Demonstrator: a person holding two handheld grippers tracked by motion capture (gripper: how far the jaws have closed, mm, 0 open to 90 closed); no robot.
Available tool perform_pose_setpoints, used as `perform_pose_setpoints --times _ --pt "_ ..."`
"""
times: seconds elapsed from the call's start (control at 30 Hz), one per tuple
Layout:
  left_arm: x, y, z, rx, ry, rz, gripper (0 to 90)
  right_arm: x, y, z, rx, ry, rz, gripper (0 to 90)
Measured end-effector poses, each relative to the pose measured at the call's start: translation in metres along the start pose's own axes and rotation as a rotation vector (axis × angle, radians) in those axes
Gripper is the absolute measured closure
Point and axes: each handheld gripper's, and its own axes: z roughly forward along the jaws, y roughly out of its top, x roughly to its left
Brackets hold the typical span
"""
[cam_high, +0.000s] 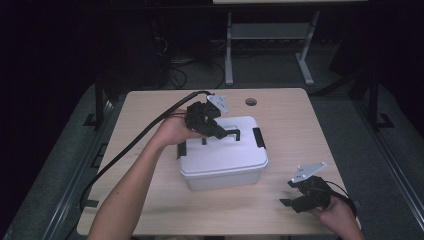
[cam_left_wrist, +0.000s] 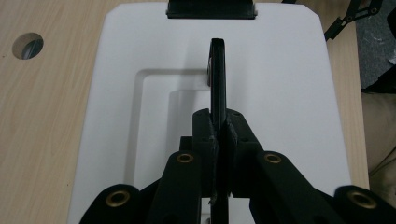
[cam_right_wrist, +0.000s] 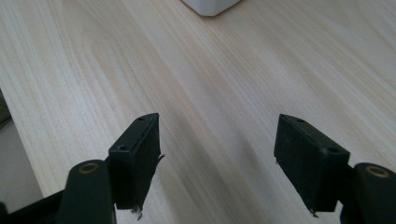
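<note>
A white plastic storage box (cam_high: 222, 157) with black side latches stands in the middle of the wooden table (cam_high: 150, 115). Its black lid handle (cam_left_wrist: 218, 74) is raised upright over the white lid (cam_left_wrist: 280, 93). My left gripper (cam_high: 216, 131) reaches over the lid from the left and is shut on that handle (cam_high: 231, 134), the jaws pressed against both its sides in the left gripper view. My right gripper (cam_high: 296, 199) hovers low over the table's near right corner, open, with bare wood between its fingers (cam_right_wrist: 135, 154). A corner of the box (cam_right_wrist: 210, 7) shows far ahead of it.
A round cable hole (cam_high: 250, 102) sits in the table behind the box. A black latch (cam_left_wrist: 211, 9) is at the lid's far edge. Beyond the table stands a metal table frame (cam_high: 267, 45) on a dark floor with cables.
</note>
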Motion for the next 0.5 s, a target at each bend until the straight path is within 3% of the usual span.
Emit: perform_pose_setpoints --times 0.07,0.23,0.5 --pt "0.000 -0.001 -0.001 -0.008 -0.010 -0.013 82.7 0.000 0.000 0.000 -0.001 0.000 0.002 30.8" --pt "-0.004 -0.002 -0.006 -0.016 -0.041 -0.027 68.3 0.001 0.000 0.000 0.001 -0.004 0.001 30.7" --pt "-0.011 -0.006 -0.012 -0.008 -0.035 -0.033 58.8 0.003 -0.001 -0.004 -0.008 -0.015 0.015 30.6"
